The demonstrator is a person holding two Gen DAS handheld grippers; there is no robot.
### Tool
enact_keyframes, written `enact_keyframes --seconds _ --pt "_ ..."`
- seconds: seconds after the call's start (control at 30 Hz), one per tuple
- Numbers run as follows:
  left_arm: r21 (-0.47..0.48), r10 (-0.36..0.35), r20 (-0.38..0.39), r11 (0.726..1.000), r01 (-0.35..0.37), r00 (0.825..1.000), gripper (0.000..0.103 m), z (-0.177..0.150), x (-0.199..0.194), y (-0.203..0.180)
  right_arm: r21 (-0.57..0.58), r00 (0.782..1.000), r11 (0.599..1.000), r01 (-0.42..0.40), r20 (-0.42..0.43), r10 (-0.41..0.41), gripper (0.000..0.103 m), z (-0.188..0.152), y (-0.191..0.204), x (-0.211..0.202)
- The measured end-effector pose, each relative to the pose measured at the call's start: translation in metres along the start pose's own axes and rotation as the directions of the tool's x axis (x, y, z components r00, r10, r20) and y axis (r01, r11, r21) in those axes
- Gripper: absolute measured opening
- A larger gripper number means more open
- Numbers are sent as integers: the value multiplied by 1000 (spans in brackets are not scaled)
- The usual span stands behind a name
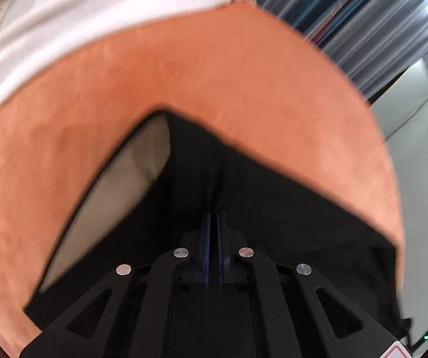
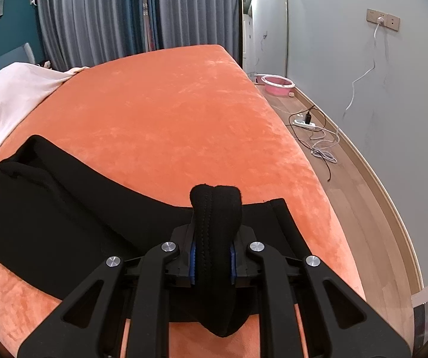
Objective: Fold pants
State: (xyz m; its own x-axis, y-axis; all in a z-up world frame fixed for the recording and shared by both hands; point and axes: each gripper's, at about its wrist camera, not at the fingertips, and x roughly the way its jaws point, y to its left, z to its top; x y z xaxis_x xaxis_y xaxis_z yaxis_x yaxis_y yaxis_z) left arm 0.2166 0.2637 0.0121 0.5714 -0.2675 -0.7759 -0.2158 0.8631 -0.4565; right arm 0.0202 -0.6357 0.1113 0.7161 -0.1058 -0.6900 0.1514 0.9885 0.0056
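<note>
1. The black pants [image 2: 64, 208] lie on the orange bed [image 2: 184, 104], near its right edge, with the white sheet [image 2: 11, 95] beyond them at the bed's far left.
2. The right gripper [image 2: 213, 261] has its jaws clenched on a thick bunched hem of the pants, lifted a little above the bed.
3. The left gripper [image 1: 214, 217] has its jaws closed on a thin layer of the same cloth (this view is blurred), where a grey inner lining [image 1: 118, 191] shows.
4. To fold well, I think both hands should carry their ends level and together, keep the cloth tight between them, and lay edge on edge before releasing.
</note>
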Motion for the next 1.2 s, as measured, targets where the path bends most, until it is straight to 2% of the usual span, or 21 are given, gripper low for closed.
enact_keyframes --seconds 0.07,0.13,0.23,0.3,0.37,0.43,0.53,0.57,0.6,0.63,0.67,0.7,0.73,0.8,0.83,0.87,0.97,1.07,1.13,1.17,1.2 --pt "45 -85 75 996 82 994 0 9 -43 -6 3 1000 1000 2 19 -2 14 4 2 -4" --pt "85 -147 111 987 138 983 0 8 -96 -5 1 999 1000 -2 42 2 14 9 1 -10" --pt "131 -136 125 984 119 983 0 -10 -146 8 0 998 1000 -5 56 5 14 7 -3 -17" --pt "128 -107 124 988 91 987 0 -25 -163 25 0 999 1000 7 41 -7 15 0 -7 -14" --pt "93 -54 93 995 45 994 0 -38 -157 51 -3 1000 1000 19 20 -19 15 -9 -10 -10" --pt "56 31 15 998 -31 999 1 -57 -131 77 -5 999 1000 21 -25 -21 15 -21 -13 1" --pt "45 153 -60 988 -150 986 2 -78 -80 96 -9 997 1000 22 -76 -23 21 -37 -16 14" --pt "29 154 -44 988 -153 987 3 -82 -74 96 -9 996 1000 28 -79 -28 25 -40 -17 15" --pt "17 153 -21 988 -153 988 4 -83 -74 95 -10 996 999 36 -79 -37 36 -42 -17 14" --pt "13 154 7 988 -154 988 9 -84 -79 89 -10 996 999 52 -75 -52 41 -43 -19 10" --pt "23 165 21 986 -165 986 9 -84 -85 84 -9 996 998 59 -67 -60 51 -44 -22 3" --pt "33 185 23 982 -186 982 16 -83 -92 79 -7 996 998 62 -58 -63 58 -45 -26 -4" --pt "35 203 28 978 -204 979 36 -83 -96 76 5 997 998 66 -38 -66 62 -47 -33 -16" --pt "13 228 69 973 -229 971 66 -86 -117 72 64 999 997 52 9 -53 77 -53 -52 -41" --pt "-18 216 127 976 -216 968 67 -92 -136 69 99 999 994 38 29 -41 80 -56 -61 -48" --pt "-30 214 152 977 -212 965 67 -98 -145 70 148 998 989 10 54 -18 83 -60 -73 -57" --pt "-41 210 213 978 -206 954 67 -112 -171 52 290 993 952 -97 93 73 83 -67 -100 -65" --pt "-6 211 233 977 -215 949 67 -133 -189 34 319 989 937 -141 85 120 83 -56 -102 -52" --pt "72 216 246 968 -240 945 67 -147 -185 0 325 981 925 -195 61 185 83 -44 -94 -34" --pt "102 213 245 964 -244 946 67 -150 -178 -9 331 977 920 -210 40 208 74 -42 -91 -25" --pt "152 210 244 956 -251 947 67 -161 -175 -26 326 975 921 -214 6 224 51 -38 -86 -12"
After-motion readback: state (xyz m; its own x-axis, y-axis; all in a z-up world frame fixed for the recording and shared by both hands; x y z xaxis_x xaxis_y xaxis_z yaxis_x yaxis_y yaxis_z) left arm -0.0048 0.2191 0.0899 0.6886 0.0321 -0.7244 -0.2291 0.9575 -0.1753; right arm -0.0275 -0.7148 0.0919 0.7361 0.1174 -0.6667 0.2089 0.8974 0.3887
